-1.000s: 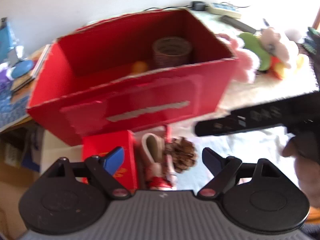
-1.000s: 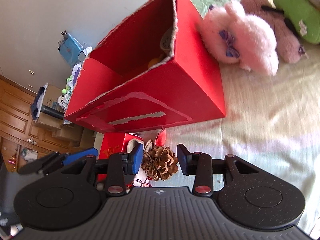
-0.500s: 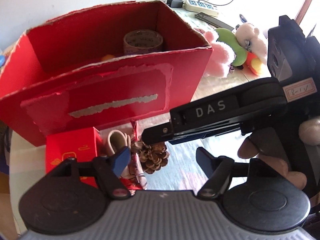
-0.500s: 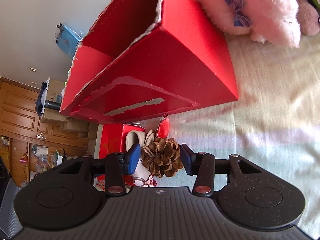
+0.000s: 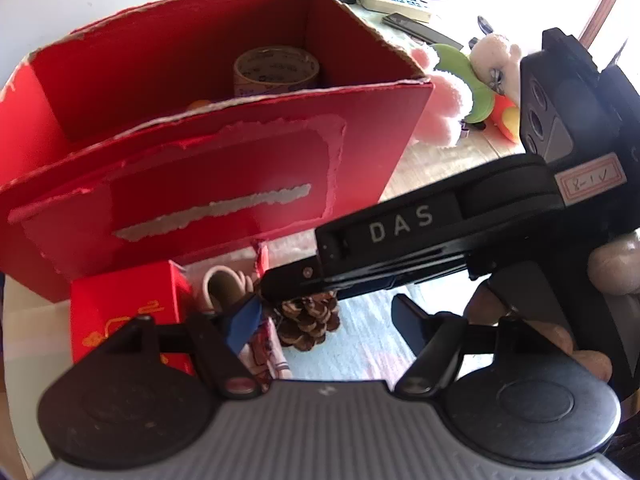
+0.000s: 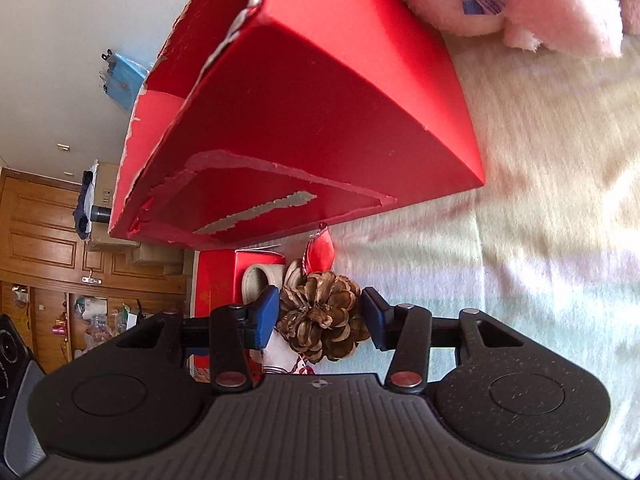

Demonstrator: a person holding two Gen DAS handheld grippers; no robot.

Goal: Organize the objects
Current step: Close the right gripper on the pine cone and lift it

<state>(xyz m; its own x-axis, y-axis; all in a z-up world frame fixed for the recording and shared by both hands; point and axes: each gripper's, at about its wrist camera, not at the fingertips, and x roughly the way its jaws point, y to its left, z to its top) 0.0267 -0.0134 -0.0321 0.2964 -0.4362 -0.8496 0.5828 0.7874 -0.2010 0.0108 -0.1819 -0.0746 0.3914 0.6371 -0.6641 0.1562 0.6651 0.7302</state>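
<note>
Left of the left gripper [image 5: 326,322], close beside its blue pad, stands a small red carton [image 5: 128,312]. Ahead of that pad lies a pale slipper-shaped ornament [image 5: 222,290]. This gripper's jaws stand apart with nothing pinched between them. Just ahead of its fingertips and slightly right sits the pine cone [image 5: 310,318], partly covered by the black arm of the right gripper [image 6: 318,314], which reaches in from the right. Beyond both grippers rises the big red cardboard box [image 5: 224,168], open-topped, with a tape roll [image 5: 276,68] inside. In the right wrist view the pine cone sits between the right gripper's blue pads; the jaws are closing, the left pad touching its scales, the right pad just beside them. Farther right, past the box, lies a pink plush toy [image 6: 520,4] on the pale cloth [image 6: 540,240].
</note>
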